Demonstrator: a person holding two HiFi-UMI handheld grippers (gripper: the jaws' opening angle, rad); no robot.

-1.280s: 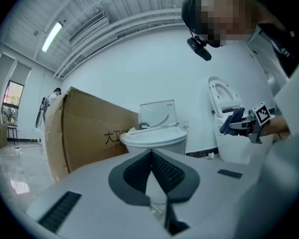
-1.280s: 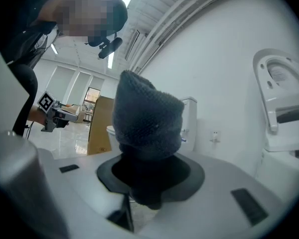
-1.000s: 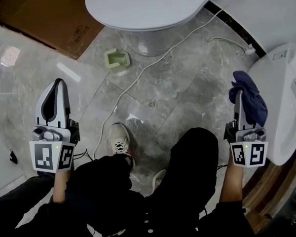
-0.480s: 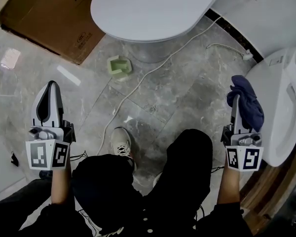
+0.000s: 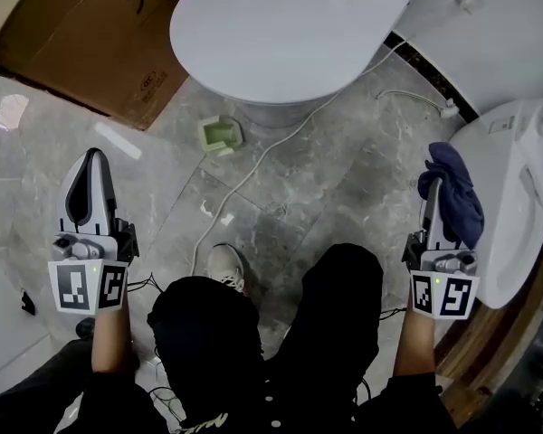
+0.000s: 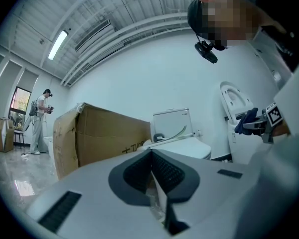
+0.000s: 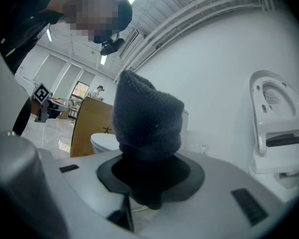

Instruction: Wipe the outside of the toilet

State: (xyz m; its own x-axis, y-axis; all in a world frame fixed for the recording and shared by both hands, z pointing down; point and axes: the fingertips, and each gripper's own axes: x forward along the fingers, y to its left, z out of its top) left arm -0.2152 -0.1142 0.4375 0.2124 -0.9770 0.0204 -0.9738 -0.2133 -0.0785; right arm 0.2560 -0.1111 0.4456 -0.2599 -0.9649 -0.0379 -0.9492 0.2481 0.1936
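Observation:
A white toilet (image 5: 281,34) with its lid down stands ahead of me on the grey marble floor. It also shows in the left gripper view as the toilet (image 6: 182,146), beside a box. My right gripper (image 5: 432,188) is shut on a dark blue cloth (image 5: 452,193), held low at the right, well short of that toilet. The cloth (image 7: 147,118) bulges up out of the jaws in the right gripper view. My left gripper (image 5: 92,156) is shut and empty at the left, its jaws meeting with nothing between them, apart from the toilet.
A second white toilet (image 5: 516,206) with its seat raised stands close by the right gripper. A cardboard box (image 5: 90,34) lies left of the toilet. A green block (image 5: 221,136) and a white cable (image 5: 281,143) lie on the floor. My shoe (image 5: 224,265) is below. A person (image 6: 40,118) stands far off.
The head view has tilted so the toilet lid sits lower and fuller in frame. Both grippers hold about the same places; the cloth stays in the right gripper.

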